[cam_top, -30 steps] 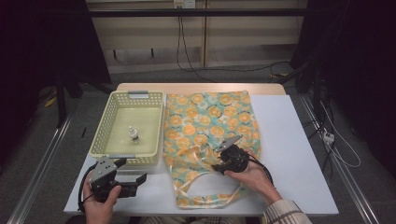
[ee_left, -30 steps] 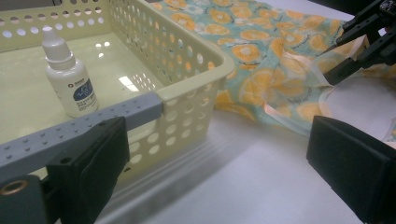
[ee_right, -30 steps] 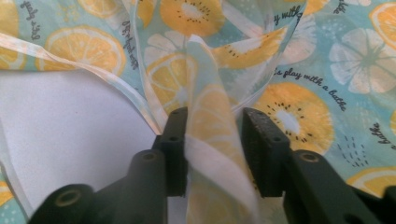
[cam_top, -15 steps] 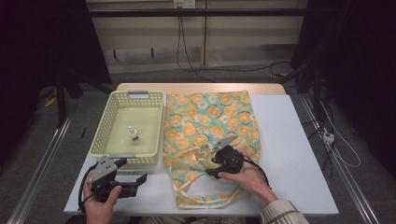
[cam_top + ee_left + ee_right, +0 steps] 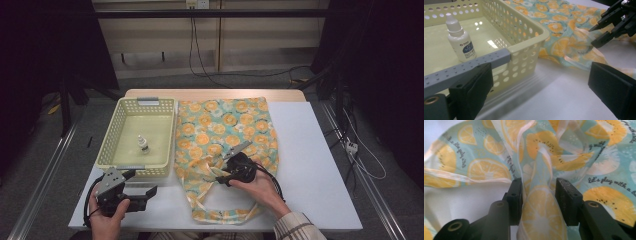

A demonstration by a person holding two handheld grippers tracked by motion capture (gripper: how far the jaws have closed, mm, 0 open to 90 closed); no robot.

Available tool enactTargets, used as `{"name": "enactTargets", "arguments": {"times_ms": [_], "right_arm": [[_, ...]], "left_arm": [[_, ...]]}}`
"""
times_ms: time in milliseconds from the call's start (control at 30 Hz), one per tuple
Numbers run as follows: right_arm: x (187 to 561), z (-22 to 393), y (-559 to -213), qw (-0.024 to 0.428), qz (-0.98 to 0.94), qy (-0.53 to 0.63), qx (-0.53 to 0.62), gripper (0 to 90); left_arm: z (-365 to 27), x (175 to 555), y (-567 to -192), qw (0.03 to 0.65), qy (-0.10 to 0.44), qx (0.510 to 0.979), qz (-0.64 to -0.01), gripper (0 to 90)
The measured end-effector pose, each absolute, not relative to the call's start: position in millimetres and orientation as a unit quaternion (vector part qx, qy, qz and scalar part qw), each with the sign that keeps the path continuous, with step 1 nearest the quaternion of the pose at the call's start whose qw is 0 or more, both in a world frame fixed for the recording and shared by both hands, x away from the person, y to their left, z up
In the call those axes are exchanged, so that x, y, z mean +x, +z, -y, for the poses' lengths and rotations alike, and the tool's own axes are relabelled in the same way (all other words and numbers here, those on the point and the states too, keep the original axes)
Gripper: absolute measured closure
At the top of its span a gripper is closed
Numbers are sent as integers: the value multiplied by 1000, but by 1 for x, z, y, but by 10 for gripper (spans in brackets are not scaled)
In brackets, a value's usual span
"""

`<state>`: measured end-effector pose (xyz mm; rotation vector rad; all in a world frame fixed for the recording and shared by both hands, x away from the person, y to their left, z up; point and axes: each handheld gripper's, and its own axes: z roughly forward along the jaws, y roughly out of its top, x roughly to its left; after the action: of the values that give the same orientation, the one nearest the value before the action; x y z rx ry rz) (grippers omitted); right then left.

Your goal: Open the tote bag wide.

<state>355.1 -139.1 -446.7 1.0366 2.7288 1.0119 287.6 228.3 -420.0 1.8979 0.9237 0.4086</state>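
A cloth bag (image 5: 225, 120) printed with orange slices lies flat on the white table, its handles toward me. My right gripper (image 5: 219, 170) rests on the bag's lower part. Its jaws have just been closing around a raised fold of the bag's fabric (image 5: 541, 215), which stands between the pads (image 5: 515, 195) without being squeezed flat. My left gripper (image 5: 142, 182) is held low in front of the yellow basket (image 5: 107, 150), open, with nothing between its wide-set jaws. A small white dropper bottle (image 5: 459, 40) stands upright inside the basket.
The basket has a grey handle bar (image 5: 474, 65) close to my left jaw. The right gripper (image 5: 596, 36) is seen from the left gripper view over the bag (image 5: 559, 27). Bare table (image 5: 310, 165) lies right of the bag. Cables run over the floor behind.
The right gripper has shifted slightly left and toward me over the bag's lower part, and its jaws now bracket a lifted fold. The left hand has stayed put.
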Motion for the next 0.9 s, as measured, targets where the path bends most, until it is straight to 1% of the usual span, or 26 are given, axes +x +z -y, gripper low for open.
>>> {"name": "enactTargets", "arguments": {"times_ms": [100,167,267,367,467,533,633,700,800,900], "right_arm": [[355,140,-444,27,-879,337,335,636],[355,141,-442,31,-879,339,333,688],[355,140,-445,43,-886,321,332,735],[354,141,-448,48,-890,313,328,733],[350,141,-449,50,-895,307,319,692],[346,141,-449,62,-896,304,317,740],[346,143,-449,58,-896,305,318,884],[348,146,-449,48,-894,309,321,898],[351,148,-447,44,-891,318,320,900],[353,151,-438,47,-882,340,324,900]], "left_arm": [[-228,288,-420,475,167,777,-377,58],[-228,288,-420,475,167,777,-377,58],[-228,288,-420,475,167,777,-377,58],[-229,287,-420,476,167,776,-379,58],[-229,287,-420,477,168,775,-378,58],[-229,287,-420,476,168,776,-378,58],[-228,287,-420,477,167,776,-377,58],[-229,287,-420,477,169,776,-377,58],[-229,287,-420,475,169,776,-379,58],[-228,287,-420,475,169,776,-379,58]]}}
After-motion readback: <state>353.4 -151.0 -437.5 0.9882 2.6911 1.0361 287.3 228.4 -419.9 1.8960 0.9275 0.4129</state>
